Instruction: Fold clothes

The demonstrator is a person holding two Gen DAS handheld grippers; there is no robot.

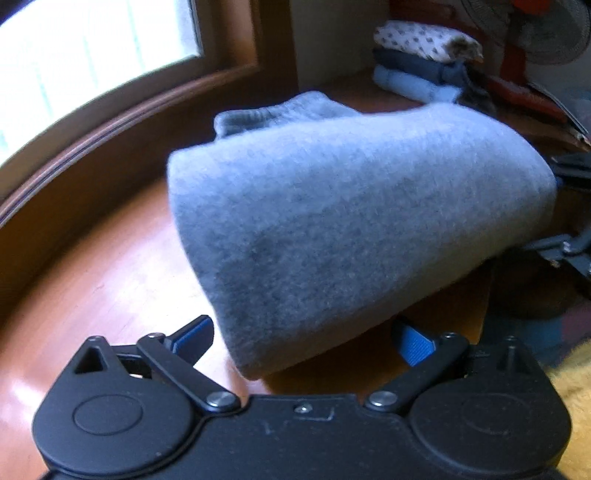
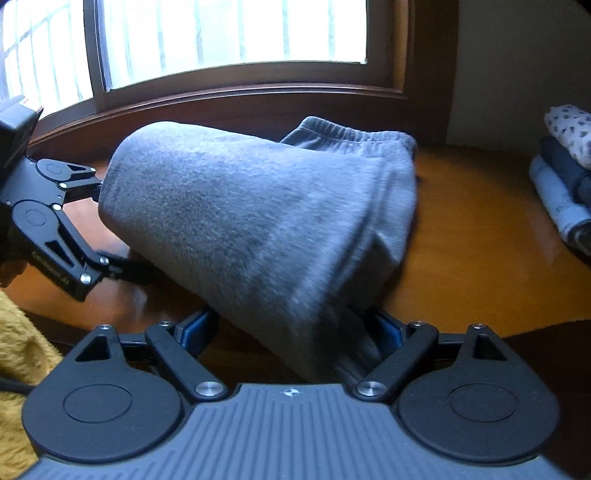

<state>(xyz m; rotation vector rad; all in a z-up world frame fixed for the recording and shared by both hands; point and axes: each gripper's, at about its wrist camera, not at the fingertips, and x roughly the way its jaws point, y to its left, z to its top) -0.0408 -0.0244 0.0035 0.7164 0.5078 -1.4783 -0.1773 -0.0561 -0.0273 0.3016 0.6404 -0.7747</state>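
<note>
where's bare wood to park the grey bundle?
Free: wooden surface between the folded grey garment and the stack of folded clothes; also the strip by the window frame. Crowded: far corner, with the stack and fan.

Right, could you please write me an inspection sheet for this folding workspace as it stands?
Surface: glossy brown wooden surface, bare around the work.
Job's things: folded grey fleece garment with an elastic waistband, apparently lifted; stack of folded clothes at the far corner, white patterned piece on top.
Clutter: mustard-yellow fuzzy fabric at the near edge; red-stemmed fan behind the stack.
Grippers: left tool and right tool each straddle one end of the garment, pads seemingly pressed on it.
Cables: a dark cord-like strand by the yellow fabric, unclear.
Surroundings: wood-framed window, pale wall.
</note>
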